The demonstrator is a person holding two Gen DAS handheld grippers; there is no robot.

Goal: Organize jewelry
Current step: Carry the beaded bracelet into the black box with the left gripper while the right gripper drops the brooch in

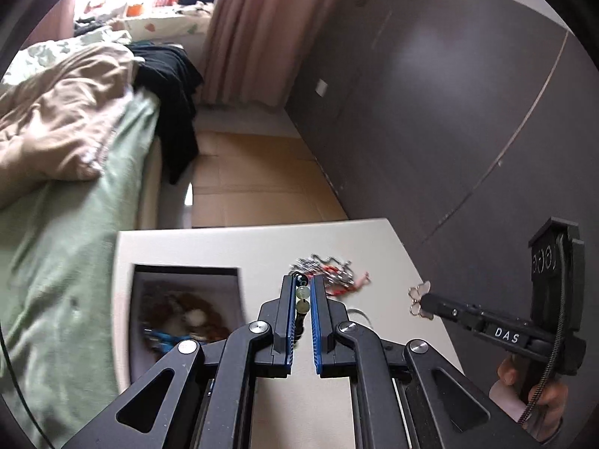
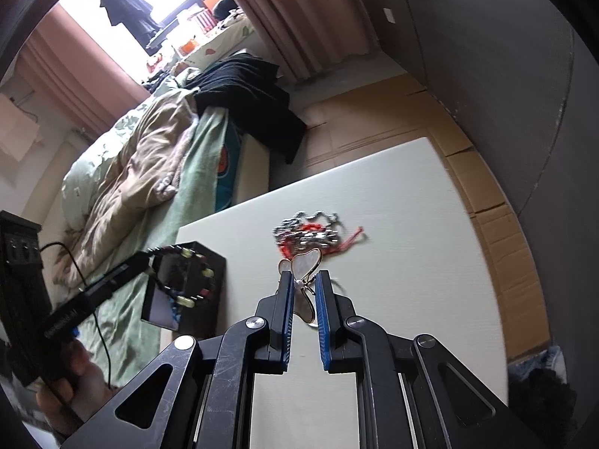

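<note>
Two pinches: left gripper [image 1: 302, 301] nipped on limp, slippery bead bracelet [image 2: 183, 273] above box [image 2: 215, 280], hold beads; right gripper [image 2: 304, 292] clamps light, fragile butterfly pendant [image 2: 305, 267] mid-wing, near pile [image 2: 310, 232].

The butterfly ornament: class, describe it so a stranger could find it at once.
Start at the pale table, then the right gripper above it. Pinched between its blue pads is a gold-rimmed, pearly white butterfly ornament. Unlike the tangled silver-and-red chains beyond, it is one smooth, winged piece.
</note>
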